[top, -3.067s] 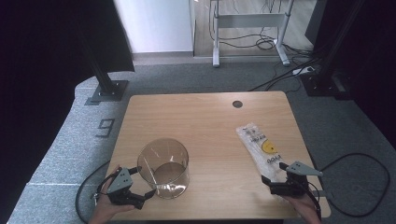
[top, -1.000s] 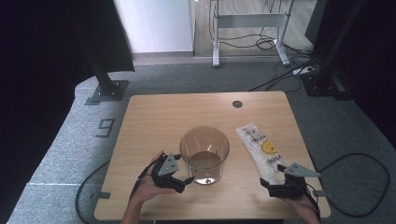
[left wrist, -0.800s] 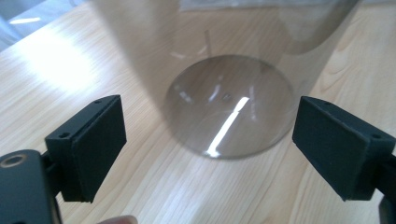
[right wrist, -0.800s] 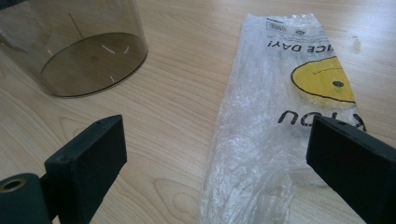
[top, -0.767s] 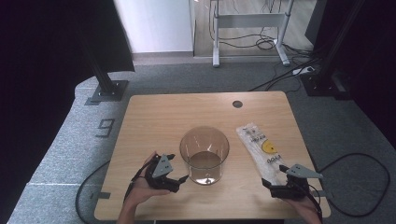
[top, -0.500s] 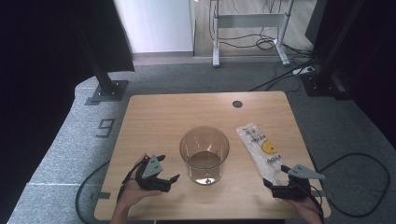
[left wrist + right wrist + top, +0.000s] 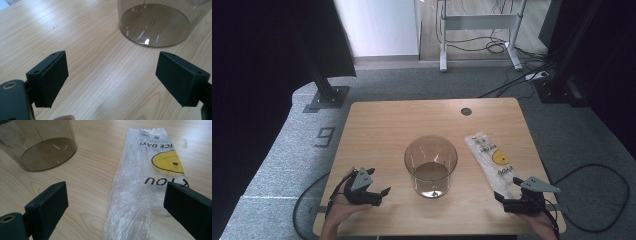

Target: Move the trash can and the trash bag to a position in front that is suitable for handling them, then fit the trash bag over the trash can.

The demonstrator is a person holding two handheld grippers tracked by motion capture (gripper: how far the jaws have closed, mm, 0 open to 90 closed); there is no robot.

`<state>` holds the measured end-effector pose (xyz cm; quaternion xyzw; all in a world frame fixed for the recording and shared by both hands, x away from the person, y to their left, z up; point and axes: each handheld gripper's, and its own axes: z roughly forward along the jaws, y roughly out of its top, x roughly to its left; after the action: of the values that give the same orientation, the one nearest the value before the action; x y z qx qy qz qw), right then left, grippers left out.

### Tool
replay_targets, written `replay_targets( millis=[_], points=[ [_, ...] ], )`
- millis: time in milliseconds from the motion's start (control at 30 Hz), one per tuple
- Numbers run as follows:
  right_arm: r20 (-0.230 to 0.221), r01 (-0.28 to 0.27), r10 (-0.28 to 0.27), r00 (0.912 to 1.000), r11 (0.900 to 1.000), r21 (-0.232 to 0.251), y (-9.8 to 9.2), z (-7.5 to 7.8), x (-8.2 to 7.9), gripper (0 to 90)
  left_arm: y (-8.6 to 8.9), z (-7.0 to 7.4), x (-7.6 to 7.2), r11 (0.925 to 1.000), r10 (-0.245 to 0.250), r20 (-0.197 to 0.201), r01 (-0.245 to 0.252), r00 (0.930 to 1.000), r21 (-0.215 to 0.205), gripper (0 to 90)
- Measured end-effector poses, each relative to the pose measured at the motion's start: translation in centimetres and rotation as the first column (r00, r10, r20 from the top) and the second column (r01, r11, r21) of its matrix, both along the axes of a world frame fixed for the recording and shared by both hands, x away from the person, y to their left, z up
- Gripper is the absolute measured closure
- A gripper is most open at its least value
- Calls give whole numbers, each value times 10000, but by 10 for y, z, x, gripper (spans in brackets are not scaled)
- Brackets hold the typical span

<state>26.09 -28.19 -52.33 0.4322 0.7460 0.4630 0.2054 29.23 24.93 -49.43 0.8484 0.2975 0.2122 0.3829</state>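
Observation:
A clear smoky plastic tub (image 7: 431, 165) stands upright at the middle of the wooden table (image 7: 382, 130). Its base (image 7: 153, 25) lies ahead and to the right in the left gripper view, and at upper left (image 7: 47, 150) in the right gripper view. My left gripper (image 7: 379, 194) rests near the front left edge, open and empty (image 7: 117, 80), a short way left of the tub. A folded clear plastic bag (image 7: 491, 159) with a yellow smiley lies flat to the right of the tub. My right gripper (image 7: 506, 196) is open at the bag's near end (image 7: 140, 202), its jaws either side of it.
A dark round hole (image 7: 466, 111) sits near the table's far edge. Black stand bases (image 7: 328, 96) and cables (image 7: 492, 47) lie on the grey floor beyond the table. A cable (image 7: 602, 200) trails off the right front corner.
The tub went from front left to the table's middle. My left gripper then let go of it and drew back left toward the front edge. The right gripper has barely moved.

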Motion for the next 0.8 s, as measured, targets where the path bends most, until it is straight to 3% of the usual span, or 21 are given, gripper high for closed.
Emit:
replay_targets(
  millis=[333,500,633,767,800],
  points=[
    [-167,103,-103,9998,9999,-6,-1,-4,6,55,2,1,4,9997,225,-97,-226,9997,-57,105],
    [-360,163,-175,9992,9993,-326,3,-6,9,58,2,0,-1,9997,205,-66,-204,9998,106,105],
    [-361,157,-177,9992,9984,-544,10,-3,16,66,4,3,-7,9998,182,32,-182,9998,-21,105],
    [-597,230,-280,9978,9963,-831,13,-7,21,70,3,3,-6,9998,185,-2,-185,9998,-37,105],
    [-845,270,-356,9958,9945,-1013,13,-11,26,77,1,0,-4,9999,161,-93,-161,9998,53,105]
  ],
)
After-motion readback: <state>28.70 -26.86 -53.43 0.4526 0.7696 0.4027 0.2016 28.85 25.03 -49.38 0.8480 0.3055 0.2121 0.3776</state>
